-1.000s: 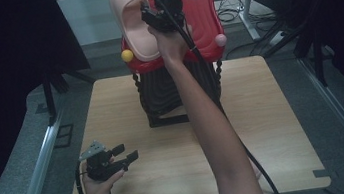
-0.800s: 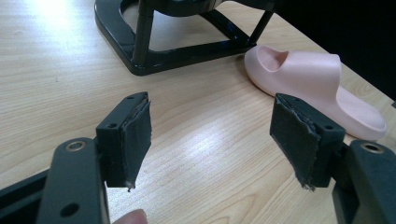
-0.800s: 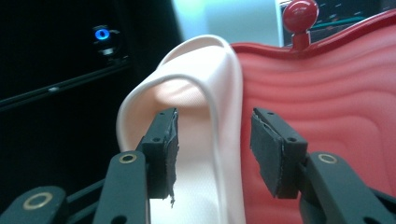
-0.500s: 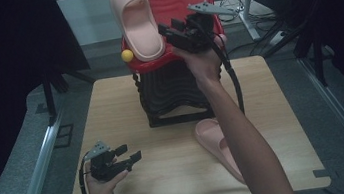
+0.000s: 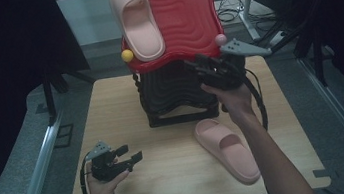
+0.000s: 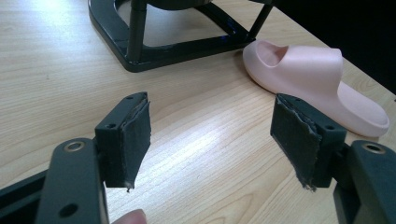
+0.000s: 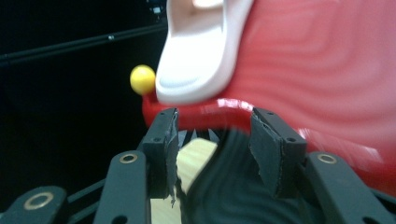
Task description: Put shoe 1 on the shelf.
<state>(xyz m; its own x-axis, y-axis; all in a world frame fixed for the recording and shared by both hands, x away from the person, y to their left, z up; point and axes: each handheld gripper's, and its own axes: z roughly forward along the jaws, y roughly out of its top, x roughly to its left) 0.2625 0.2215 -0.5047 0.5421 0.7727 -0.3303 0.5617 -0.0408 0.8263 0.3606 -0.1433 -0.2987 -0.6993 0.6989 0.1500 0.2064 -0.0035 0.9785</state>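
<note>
One slipper (image 5: 137,23) sits on the red rack (image 5: 185,19), its mate (image 5: 227,150) waits on the table (image 5: 112,115), and both grippers, left (image 5: 132,152) and right (image 5: 193,66), gape empty.

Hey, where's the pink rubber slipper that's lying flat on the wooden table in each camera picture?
High view: the pink rubber slipper on the table lies right of centre, low, in front of the black ribbed rack.
Left gripper view: pink rubber slipper at upper right, beyond the open jaws, beside the rack's base.
Right gripper view: not in it; the slipper there is the other one, on the red wavy shelf.
Shared landmark: the black rack.
</note>
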